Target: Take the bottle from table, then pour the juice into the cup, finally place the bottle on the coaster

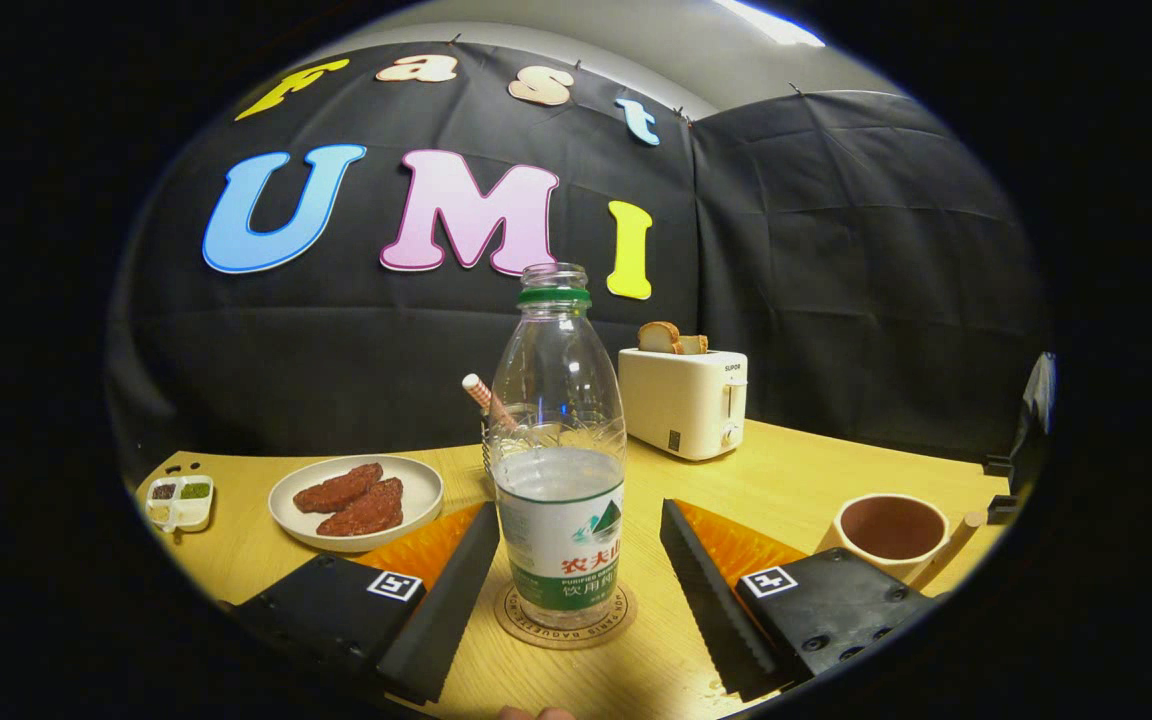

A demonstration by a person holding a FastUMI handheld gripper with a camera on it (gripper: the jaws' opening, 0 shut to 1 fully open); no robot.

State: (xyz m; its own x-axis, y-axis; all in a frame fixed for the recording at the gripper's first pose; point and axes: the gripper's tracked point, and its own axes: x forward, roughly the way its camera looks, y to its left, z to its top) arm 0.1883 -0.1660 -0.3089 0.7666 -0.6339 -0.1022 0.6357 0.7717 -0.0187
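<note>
A clear plastic bottle (558,470), uncapped and about half full of clear liquid, stands upright on a round cork coaster (565,620). My gripper (576,570) is open, with one black finger on each side of the bottle. Both fingers (451,590) stand apart from its label, with a gap on each side. A beige cup with a brown inside (891,532) sits on the table to the right, beyond the right finger. A glass with a striped straw (496,415) is directly behind the bottle, mostly hidden by it.
A plate with two brown patties (356,500) lies to the left beyond the left finger, and a small white condiment tray (179,500) sits further left. A cream toaster holding bread (684,398) stands at the back right. The wooden table (806,470) ends near the black cloth wall.
</note>
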